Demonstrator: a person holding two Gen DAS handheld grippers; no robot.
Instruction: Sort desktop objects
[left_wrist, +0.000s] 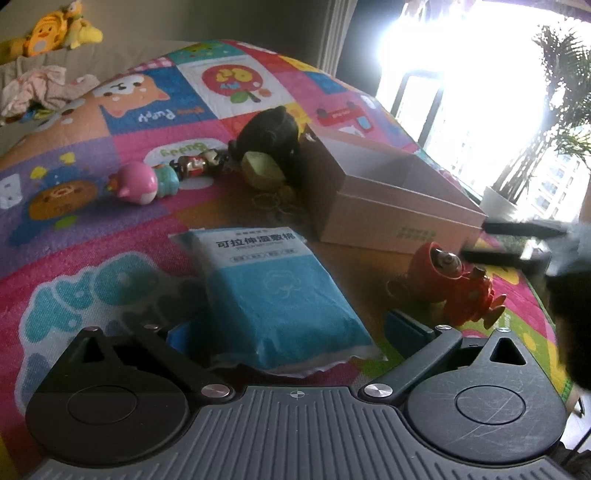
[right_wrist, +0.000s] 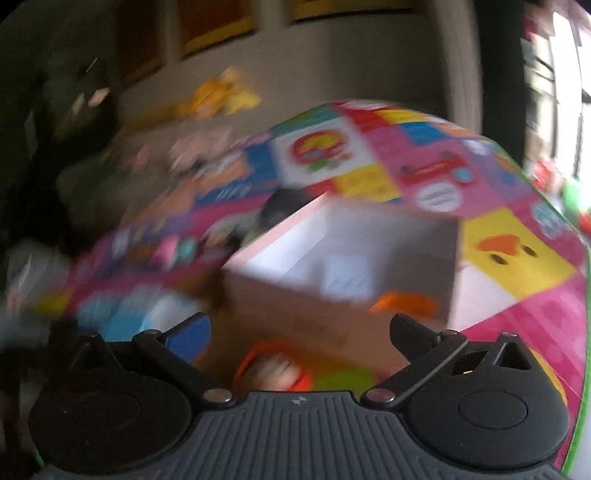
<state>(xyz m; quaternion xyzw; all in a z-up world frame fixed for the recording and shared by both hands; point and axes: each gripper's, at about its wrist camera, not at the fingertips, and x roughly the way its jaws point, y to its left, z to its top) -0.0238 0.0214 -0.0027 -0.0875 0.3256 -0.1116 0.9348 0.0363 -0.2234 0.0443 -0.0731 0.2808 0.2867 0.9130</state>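
Barely begun, I judge: the open pale cardboard box (left_wrist: 388, 192) looks nearly empty, the blue wet-wipe pack (left_wrist: 273, 295) and red toy figure (left_wrist: 454, 284) lie outside, and fingers of both the left gripper (left_wrist: 291, 332) and right gripper (right_wrist: 299, 332) are spread wide, holding nothing.

Wipes pack (left_wrist: 273, 295) on mat (left_wrist: 74, 236); box (left_wrist: 388, 192) behind, right; toy (left_wrist: 458, 284) before box.

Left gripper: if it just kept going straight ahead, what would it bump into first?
Most likely the blue wet-wipe pack, lying right between the open fingers of the left gripper. Past it stands the open box.
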